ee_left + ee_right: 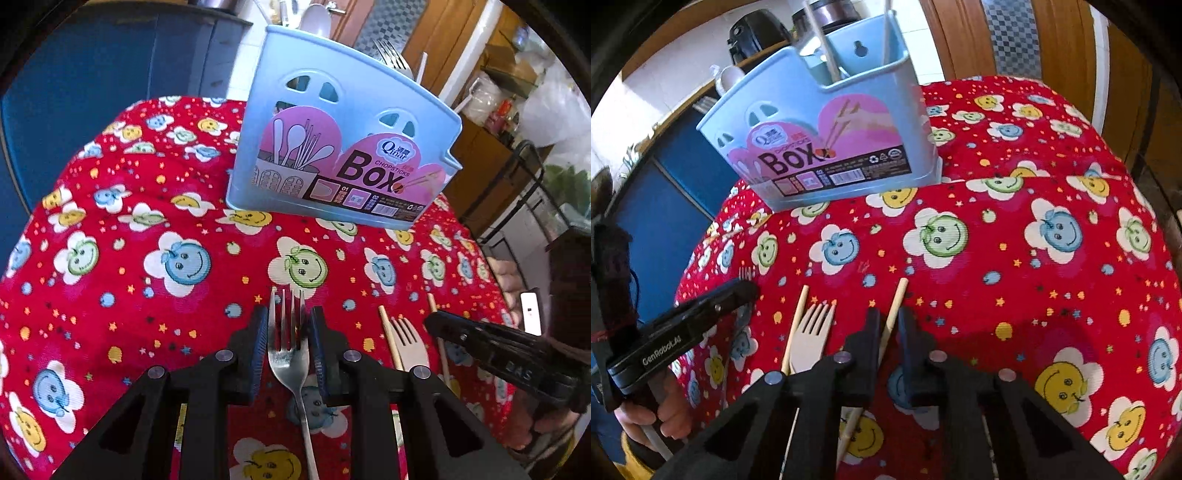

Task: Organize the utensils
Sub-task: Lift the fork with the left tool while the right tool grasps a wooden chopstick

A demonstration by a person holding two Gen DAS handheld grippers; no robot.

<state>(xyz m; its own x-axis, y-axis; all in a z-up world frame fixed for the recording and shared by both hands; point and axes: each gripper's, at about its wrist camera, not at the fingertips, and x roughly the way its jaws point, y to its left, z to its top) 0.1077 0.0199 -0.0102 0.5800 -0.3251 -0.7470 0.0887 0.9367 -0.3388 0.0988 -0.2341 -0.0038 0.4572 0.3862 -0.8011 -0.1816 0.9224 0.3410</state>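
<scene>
On the table: one metal fork, one pale wooden fork, two loose chopsticks, first, second. At 12 o'clock, one blue utensil box, one fork standing inside.

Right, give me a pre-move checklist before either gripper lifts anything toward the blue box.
1. Metal fork sits between the left gripper fingers: ok, though whether the pads press it: cannot tell.
2. Chopstick lies between the right gripper fingers: ok; gap visible, not yet clamped.
3. Blue utensil box stands upright on the red tablecloth: ok.
4. Free room in the box: cannot tell; a fork and sticks already stand in it.
5. Wooden fork and second chopstick lie close beside the right gripper: not ok, could be nudged.
</scene>
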